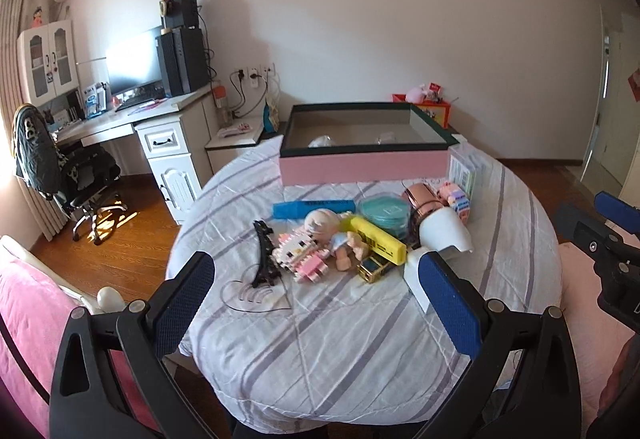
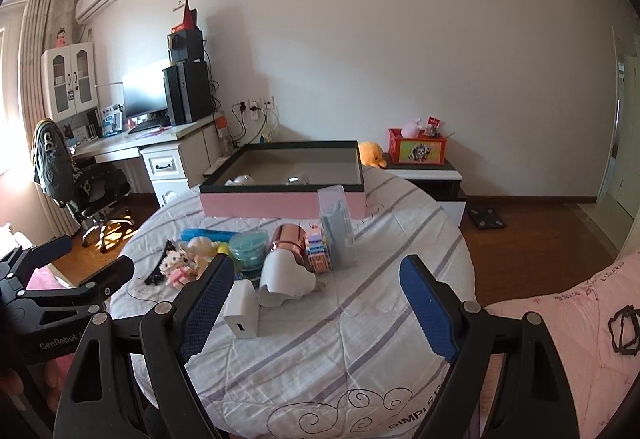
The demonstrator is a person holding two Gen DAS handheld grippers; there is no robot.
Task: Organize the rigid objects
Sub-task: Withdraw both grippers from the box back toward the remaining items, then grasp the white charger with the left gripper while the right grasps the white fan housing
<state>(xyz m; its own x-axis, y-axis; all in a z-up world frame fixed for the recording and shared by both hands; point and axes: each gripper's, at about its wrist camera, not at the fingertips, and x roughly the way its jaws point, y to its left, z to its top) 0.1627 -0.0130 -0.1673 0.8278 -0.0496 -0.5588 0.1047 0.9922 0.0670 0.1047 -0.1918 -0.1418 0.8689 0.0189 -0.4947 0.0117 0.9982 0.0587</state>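
Note:
A pile of small things lies on the round table [image 1: 320, 359]: a black Eiffel tower model [image 1: 264, 255], a pink block cat [image 1: 304, 257], a yellow marker [image 1: 378, 239], a blue marker [image 1: 314, 208], a teal round tin [image 1: 384, 211], a rose-gold cup [image 2: 289, 245], a white broken-egg shell [image 2: 286, 279], a white charger [image 2: 241, 309] and a clear case [image 2: 338, 227]. A pink open box [image 1: 364, 167] stands behind them; it also shows in the right wrist view [image 2: 280, 205]. My left gripper [image 1: 316, 299] is open and empty, just short of the pile. My right gripper [image 2: 316, 303] is open and empty, near the charger and egg shell.
A desk with monitor and office chair [image 1: 68, 175] stands at the left. A low cabinet with a red toy box [image 2: 418, 151] stands behind the table. Pink bedding [image 2: 568, 343] lies at the right and also at the left [image 1: 28, 319]. The floor is wood.

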